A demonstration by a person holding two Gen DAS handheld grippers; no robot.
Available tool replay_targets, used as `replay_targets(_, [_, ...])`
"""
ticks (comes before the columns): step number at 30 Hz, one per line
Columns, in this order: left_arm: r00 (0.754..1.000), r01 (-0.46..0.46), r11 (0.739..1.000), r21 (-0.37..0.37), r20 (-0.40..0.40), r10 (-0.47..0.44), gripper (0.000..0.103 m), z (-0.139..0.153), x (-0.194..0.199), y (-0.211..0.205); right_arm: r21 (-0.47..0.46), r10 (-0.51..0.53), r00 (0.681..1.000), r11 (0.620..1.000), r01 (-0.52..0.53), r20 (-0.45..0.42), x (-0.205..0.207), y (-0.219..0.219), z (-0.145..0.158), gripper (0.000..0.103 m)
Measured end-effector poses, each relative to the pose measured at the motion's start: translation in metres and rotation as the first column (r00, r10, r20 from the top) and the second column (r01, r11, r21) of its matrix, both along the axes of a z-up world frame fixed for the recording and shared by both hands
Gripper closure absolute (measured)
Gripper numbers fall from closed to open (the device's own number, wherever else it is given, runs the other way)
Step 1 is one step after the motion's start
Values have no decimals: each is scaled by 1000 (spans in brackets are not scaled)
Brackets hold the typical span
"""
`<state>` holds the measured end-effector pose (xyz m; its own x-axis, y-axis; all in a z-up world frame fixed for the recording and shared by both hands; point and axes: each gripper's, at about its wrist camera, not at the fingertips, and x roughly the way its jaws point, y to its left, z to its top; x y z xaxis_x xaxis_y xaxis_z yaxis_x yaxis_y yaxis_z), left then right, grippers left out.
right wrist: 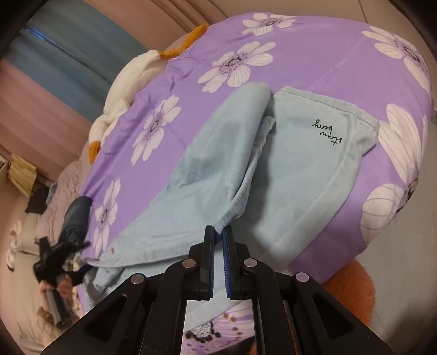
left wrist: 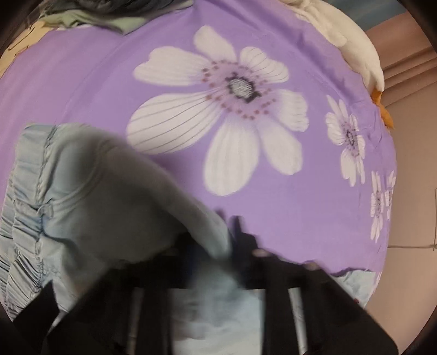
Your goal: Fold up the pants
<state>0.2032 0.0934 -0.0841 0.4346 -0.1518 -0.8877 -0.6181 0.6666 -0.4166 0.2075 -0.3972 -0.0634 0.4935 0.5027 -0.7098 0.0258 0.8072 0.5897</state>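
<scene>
Light blue pants (right wrist: 295, 169) lie on a purple flowered bedsheet (right wrist: 322, 62), partly folded, with a "strawberry" script on the leg. My right gripper (right wrist: 218, 232) is shut on a raised fold of the pants fabric. In the left wrist view, the pants (left wrist: 90, 196) show their gathered waistband at the left, and fabric is draped over my left gripper (left wrist: 232, 232), which is blurred and seems closed on the cloth. My left gripper also shows in the right wrist view (right wrist: 61, 254) at the far left edge of the pants.
A white plush toy with orange feet (left wrist: 352, 43) lies at the bed's edge; it also shows in the right wrist view (right wrist: 131, 79). Green and dark clothes (left wrist: 109, 16) are piled at the far side. An orange cushion (right wrist: 352, 289) sits below the bed's near edge.
</scene>
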Motion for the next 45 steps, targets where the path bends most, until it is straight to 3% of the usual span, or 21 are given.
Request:
replay_targets(5, [986, 19, 999, -30, 167, -14, 95, 40, -50, -6, -29, -1, 1000, 1000, 1, 7, 1, 2, 3, 96])
replay_targets(8, [945, 77, 997, -17, 320, -67, 94, 83, -102, -25, -50, -13, 999, 999, 15, 43, 0, -3, 12, 96])
replay_targets(10, [932, 106, 994, -21, 350, -92, 94, 90, -127, -37, -68, -26, 997, 997, 31, 69, -2, -8, 21, 96])
replay_targets(13, [953, 160, 987, -22, 263, -148, 94, 67, -160, -58, -73, -45, 998, 996, 48, 53, -2, -17, 21, 96])
replay_targets(15, [972, 182, 983, -37, 160, -174, 93, 28, -177, -69, -75, -55, 998, 996, 56, 19, -3, -20, 13, 96])
replay_targets(18, [992, 114, 980, -160, 70, -104, 89, -21, -195, -66, -113, -54, 998, 992, 49, -42, -2, -16, -5, 96])
replay_targets(20, [994, 84, 977, -197, 81, -69, 88, -32, -201, -61, -144, -58, 995, 989, 46, -81, -2, -12, -19, 96])
replay_targets(22, [994, 73, 975, -211, 93, -54, 83, -29, -204, -56, -147, -57, 994, 988, 43, -93, 0, -12, -26, 96])
replay_targets(25, [994, 3, 996, -92, 109, 7, 70, -10, -211, -39, -92, -48, 994, 995, 39, -99, 4, -19, -28, 96])
replay_targets(27, [990, -78, 997, -13, 115, 79, 56, -1, -218, -23, -60, -47, 996, 997, 42, -82, 6, -23, -26, 96])
replay_targets(29, [983, -129, 991, 21, 138, 125, 59, 0, -223, -9, -29, -44, 997, 999, 42, -62, 9, -27, -27, 94])
replay_targets(34, [977, -143, 989, -47, 149, 149, 69, -16, -227, 8, 164, -28, 994, 985, 46, -108, 32, -36, -44, 93])
replay_targets(37, [977, -144, 988, -60, 149, 151, 71, -17, -233, 13, 207, -18, 996, 978, 36, -93, 37, -32, -42, 93])
replay_targets(43, [979, -142, 986, -87, 137, 153, 69, -15, -235, 17, 188, -45, 994, 980, 63, -100, 27, -33, -37, 91])
replay_targets(45, [978, -144, 985, -92, 136, 156, 69, -17, -233, 19, 180, -86, 992, 978, 102, -94, 23, -42, -36, 74])
